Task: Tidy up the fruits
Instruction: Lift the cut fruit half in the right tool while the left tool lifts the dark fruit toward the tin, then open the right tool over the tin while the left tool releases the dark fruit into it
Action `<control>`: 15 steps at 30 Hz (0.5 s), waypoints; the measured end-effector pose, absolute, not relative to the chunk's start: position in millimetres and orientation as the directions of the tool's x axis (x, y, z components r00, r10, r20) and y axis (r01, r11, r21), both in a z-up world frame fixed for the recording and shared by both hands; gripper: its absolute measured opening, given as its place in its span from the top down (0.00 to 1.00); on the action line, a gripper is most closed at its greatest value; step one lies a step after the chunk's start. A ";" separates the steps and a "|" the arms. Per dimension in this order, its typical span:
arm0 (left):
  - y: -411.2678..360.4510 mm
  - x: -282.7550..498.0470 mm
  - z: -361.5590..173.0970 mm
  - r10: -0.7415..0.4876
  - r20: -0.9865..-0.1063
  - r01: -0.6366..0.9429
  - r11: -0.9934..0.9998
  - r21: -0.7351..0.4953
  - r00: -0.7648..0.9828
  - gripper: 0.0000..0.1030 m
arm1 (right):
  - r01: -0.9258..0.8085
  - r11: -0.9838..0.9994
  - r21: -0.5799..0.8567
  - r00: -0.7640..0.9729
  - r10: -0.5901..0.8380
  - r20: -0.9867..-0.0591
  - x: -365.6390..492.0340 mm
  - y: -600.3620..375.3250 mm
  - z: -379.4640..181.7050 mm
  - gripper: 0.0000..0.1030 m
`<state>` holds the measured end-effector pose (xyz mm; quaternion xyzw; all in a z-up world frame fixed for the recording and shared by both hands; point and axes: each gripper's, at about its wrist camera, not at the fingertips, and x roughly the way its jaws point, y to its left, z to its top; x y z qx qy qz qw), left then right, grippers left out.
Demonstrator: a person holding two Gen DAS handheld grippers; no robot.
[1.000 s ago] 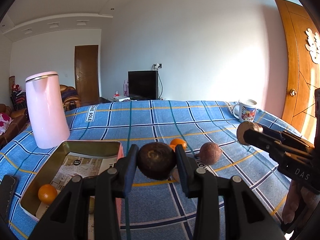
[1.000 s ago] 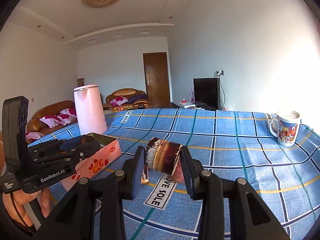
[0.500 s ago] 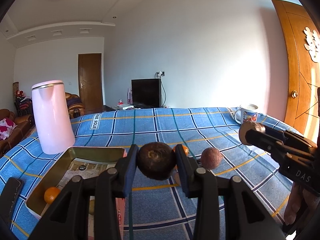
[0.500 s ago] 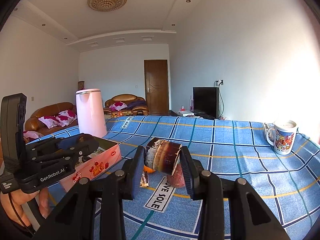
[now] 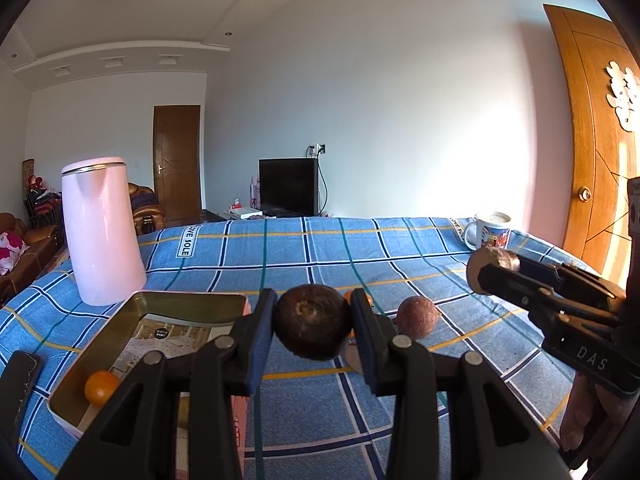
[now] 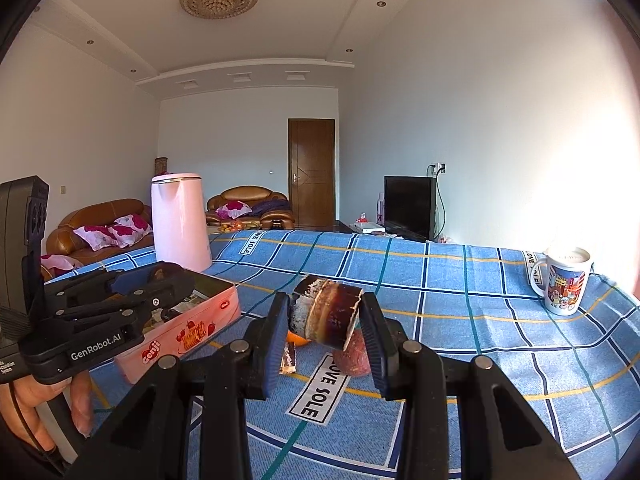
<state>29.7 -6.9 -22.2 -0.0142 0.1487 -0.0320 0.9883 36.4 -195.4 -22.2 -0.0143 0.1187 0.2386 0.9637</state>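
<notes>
My left gripper (image 5: 313, 328) is shut on a dark brown round fruit (image 5: 313, 328), held above the blue checked tablecloth just right of the open pink tin (image 5: 188, 300). An orange (image 5: 101, 387) lies in the tin. My right gripper (image 6: 325, 320) is shut on a cut brown fruit piece (image 6: 325, 320); it also shows at the right of the left wrist view (image 5: 492, 270). A reddish-brown fruit (image 5: 417, 317) and a partly hidden orange (image 5: 349, 295) lie on the cloth behind my left gripper. The reddish fruit (image 6: 352, 354) shows under my right gripper.
A pink kettle (image 5: 102, 232) stands behind the tin. A printed mug (image 5: 490, 231) sits at the far right of the table. A dark phone (image 5: 18, 384) lies at the left edge. A small dark fruit scrap (image 6: 289, 357) lies on the cloth.
Both grippers have risen slightly while keeping their fruits; the table and tin sit lower in both views. The grips have not changed.
</notes>
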 end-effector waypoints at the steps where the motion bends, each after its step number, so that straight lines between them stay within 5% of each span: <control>1: -5.7 29.4 -22.3 -0.070 -0.296 0.060 0.997 -0.042 0.953 0.62 | -0.468 0.883 0.031 0.853 0.461 -0.243 38.2 -193.5 -22.3 0.63; 15: 33.9 26.0 -22.8 -0.031 -0.323 0.008 0.997 -0.072 0.946 0.62 | -0.571 0.821 -0.002 0.781 0.543 -0.308 57.8 -132.4 -10.7 0.63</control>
